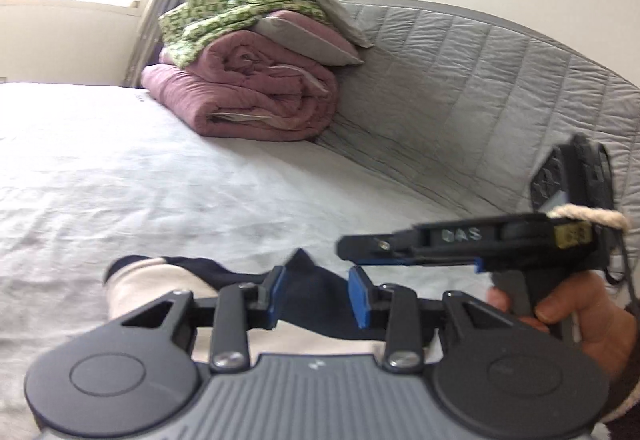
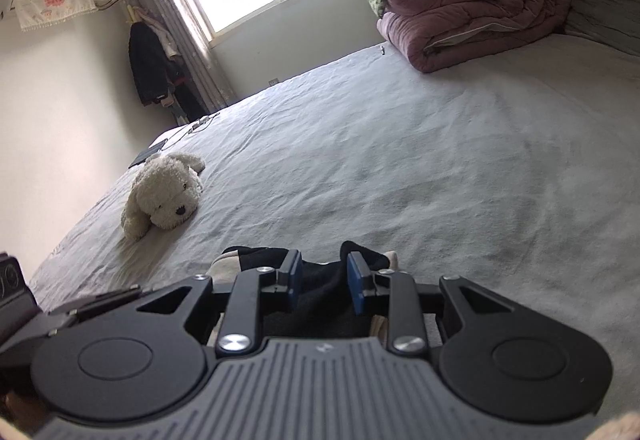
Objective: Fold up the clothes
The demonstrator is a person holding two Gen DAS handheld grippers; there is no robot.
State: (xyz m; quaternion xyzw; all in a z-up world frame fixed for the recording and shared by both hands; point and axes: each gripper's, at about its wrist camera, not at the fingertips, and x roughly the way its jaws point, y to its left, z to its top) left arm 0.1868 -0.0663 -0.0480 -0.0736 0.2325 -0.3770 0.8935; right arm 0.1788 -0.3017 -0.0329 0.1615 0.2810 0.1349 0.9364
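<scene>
A dark navy garment with cream parts point(image 1: 316, 304) lies bunched on the pale bed sheet point(image 1: 160, 180), right in front of both grippers. My left gripper point(image 1: 318, 292) is low over it. Its blue pads stand apart with a peak of navy cloth between them, and they do not seem to press on it. My right gripper point(image 2: 324, 280) has the same dark cloth point(image 2: 320, 308) filling the gap between its pads and bunched around the right pad. In the left wrist view a hand point(image 1: 580, 320) holds the right gripper point(image 1: 352, 246) side-on, close to the right.
A rolled pink quilt point(image 1: 248, 100) topped by a green patterned cloth point(image 1: 224, 12) and grey pillows leans on the grey quilted headboard point(image 1: 480, 80). A white plush dog point(image 2: 164, 196) lies at the left of the bed. Dark coats point(image 2: 152, 68) hang by the window.
</scene>
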